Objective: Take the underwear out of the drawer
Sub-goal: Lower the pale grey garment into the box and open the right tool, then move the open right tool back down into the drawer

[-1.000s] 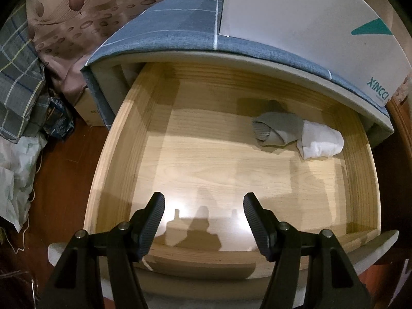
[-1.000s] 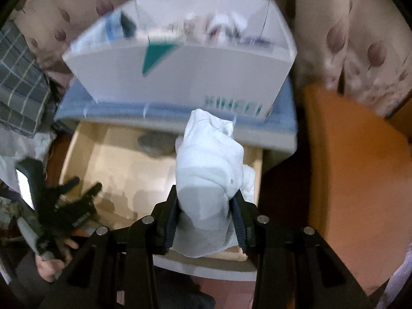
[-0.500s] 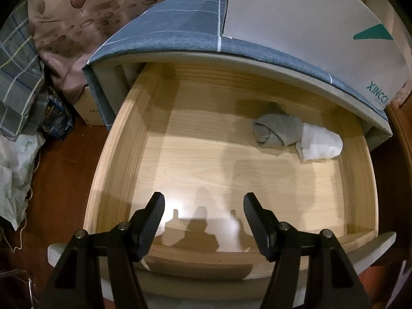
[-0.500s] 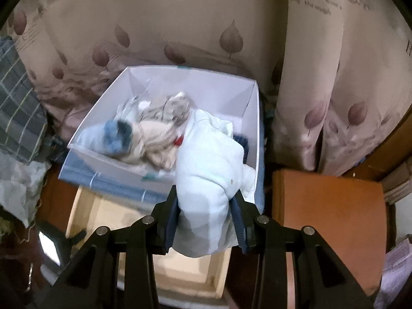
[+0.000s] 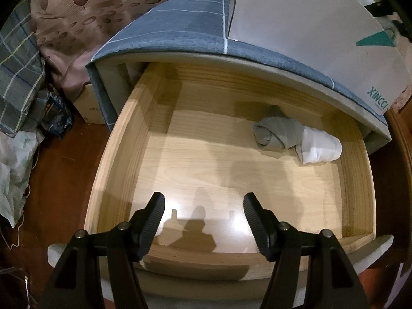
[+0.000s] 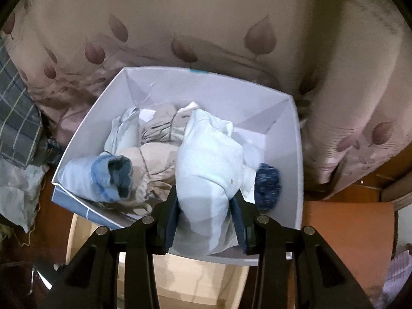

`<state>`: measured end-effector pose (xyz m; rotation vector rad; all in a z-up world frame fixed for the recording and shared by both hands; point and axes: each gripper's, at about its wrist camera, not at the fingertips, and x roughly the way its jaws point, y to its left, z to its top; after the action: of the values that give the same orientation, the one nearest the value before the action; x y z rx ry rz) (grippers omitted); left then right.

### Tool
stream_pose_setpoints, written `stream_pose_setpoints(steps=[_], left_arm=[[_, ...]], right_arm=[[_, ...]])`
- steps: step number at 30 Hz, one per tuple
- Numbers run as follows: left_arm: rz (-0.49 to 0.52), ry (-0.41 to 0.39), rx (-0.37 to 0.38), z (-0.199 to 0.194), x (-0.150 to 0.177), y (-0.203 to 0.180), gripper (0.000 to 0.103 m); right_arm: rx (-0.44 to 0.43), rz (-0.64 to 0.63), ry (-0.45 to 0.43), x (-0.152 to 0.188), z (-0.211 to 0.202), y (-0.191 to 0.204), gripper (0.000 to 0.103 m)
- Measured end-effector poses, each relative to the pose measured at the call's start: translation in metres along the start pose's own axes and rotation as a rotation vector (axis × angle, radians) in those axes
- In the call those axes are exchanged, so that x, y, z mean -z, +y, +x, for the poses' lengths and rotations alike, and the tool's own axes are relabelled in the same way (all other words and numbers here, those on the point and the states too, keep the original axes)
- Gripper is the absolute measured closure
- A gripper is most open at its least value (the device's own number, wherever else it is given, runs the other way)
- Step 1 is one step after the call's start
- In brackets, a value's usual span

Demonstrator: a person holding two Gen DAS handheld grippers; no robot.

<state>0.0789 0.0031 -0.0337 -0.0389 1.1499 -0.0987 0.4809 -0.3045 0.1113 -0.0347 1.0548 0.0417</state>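
Bedroom-type scene: beige leaf-print curtain (image 6: 206, 25) across the back, dark red-brown floor (image 5: 64, 159), plaid cloth (image 5: 18, 77) piled at the far left edge.

L wrist view: wooden drawer (image 5: 123, 154) pulled open under a blue fabric-topped cabinet (image 5: 180, 33). Drawer bottom mostly bare, w/ glare spots and gripper shadow near the front. 2 rolled pieces sit at the back-right corner: grey underwear roll (image 5: 278, 134) touching white underwear roll (image 5: 319, 149), the white one closer to the right wall. Left gripper (image 5: 203, 213) hangs over the drawer's front part, fingers wide apart, nothing between them, not touching any cloth. White cardboard box (image 5: 309, 38) w/ teal triangle logo and "XINCCI" print stands on the cabinet top, upper right.

R wrist view: right gripper (image 6: 204, 221) is clamped on a pale white underwear bundle (image 6: 208, 170), pads pressing both sides, bundle sticking up past the fingertips. It's held above the open white box (image 6: 293, 154); whether it touches the contents, can't tell. Inside the box: beige bundles (image 6: 154, 154), a light-blue piece w/ a denim-blue cuff (image 6: 103, 177) at left, a dark blue speckled roll (image 6: 267, 185) just right of the held bundle. Drawer edge (image 6: 74, 234) visible below the box. Orange-brown surface (image 6: 347, 231) at right.
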Motion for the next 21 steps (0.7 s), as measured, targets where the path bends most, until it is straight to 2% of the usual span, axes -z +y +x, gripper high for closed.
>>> stream_pose_setpoints(steps=[4, 10, 12, 16, 21], left_arm=[[-0.004, 0.003, 0.001, 0.000, 0.000, 0.002, 0.038], [-0.013, 0.006, 0.002, 0.000, 0.000, 0.004, 0.038], [-0.012, 0.005, 0.000, 0.000, 0.000, 0.004, 0.038], [-0.016, 0.008, -0.001, 0.001, 0.000, 0.005, 0.038], [-0.019, 0.009, -0.006, 0.000, 0.000, 0.007, 0.038]], right_arm=[[0.004, 0.009, 0.056, 0.000, 0.029, 0.006, 0.067], [0.002, 0.010, 0.065, 0.003, 0.041, 0.007, 0.061], [-0.021, 0.015, 0.044, 0.004, 0.035, 0.006, 0.057], [-0.059, 0.009, -0.006, 0.008, 0.017, 0.004, 0.056], [-0.113, -0.051, -0.068, 0.034, -0.018, 0.003, 0.056]])
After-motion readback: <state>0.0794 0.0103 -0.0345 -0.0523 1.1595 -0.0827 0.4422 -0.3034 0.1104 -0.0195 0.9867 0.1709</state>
